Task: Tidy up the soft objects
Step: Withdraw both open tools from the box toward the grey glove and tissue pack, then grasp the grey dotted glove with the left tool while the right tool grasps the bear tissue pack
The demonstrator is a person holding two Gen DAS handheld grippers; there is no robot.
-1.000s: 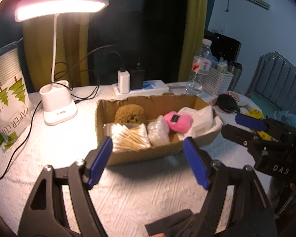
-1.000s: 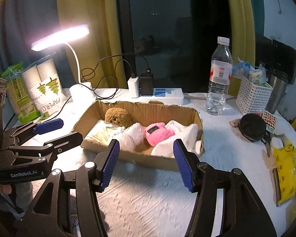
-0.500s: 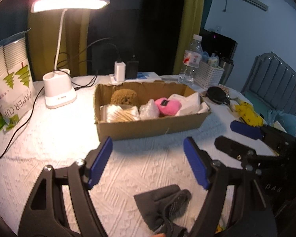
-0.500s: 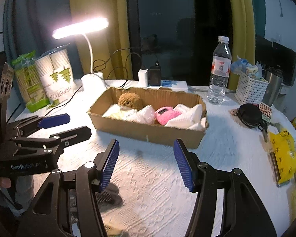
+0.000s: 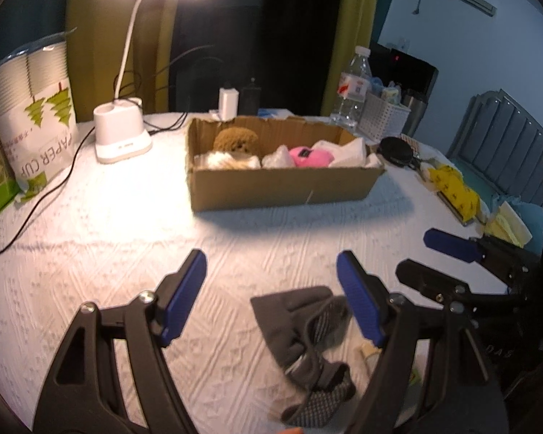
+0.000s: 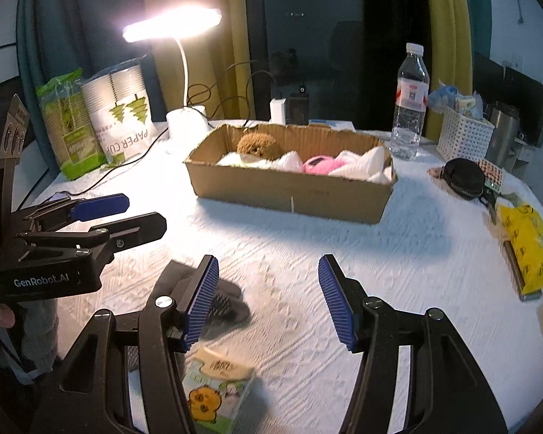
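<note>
A cardboard box (image 5: 282, 184) (image 6: 289, 191) stands mid-table. It holds a brown plush (image 5: 235, 141) (image 6: 259, 144), a pink plush (image 5: 309, 155) (image 6: 320, 164), white soft items and cotton swabs. Grey gloves (image 5: 307, 329) (image 6: 228, 303) lie on the white cloth near the front edge. A tissue pack (image 6: 217, 394) with an orange cartoon lies beside them. My left gripper (image 5: 271, 296) is open and empty, just above the gloves. My right gripper (image 6: 268, 300) is open and empty, to the right of the gloves.
A lit desk lamp (image 5: 121, 137) and a paper cup pack (image 5: 32, 108) stand at the left. A water bottle (image 6: 409, 101), a white basket (image 6: 463, 133), a black pouch (image 6: 465, 177) and a yellow pack (image 6: 528, 249) are at the right. Cables run behind the box.
Both grippers have pulled back from the box toward the table's front. The gloves and tissue pack have come into view under them. Both stay open.
</note>
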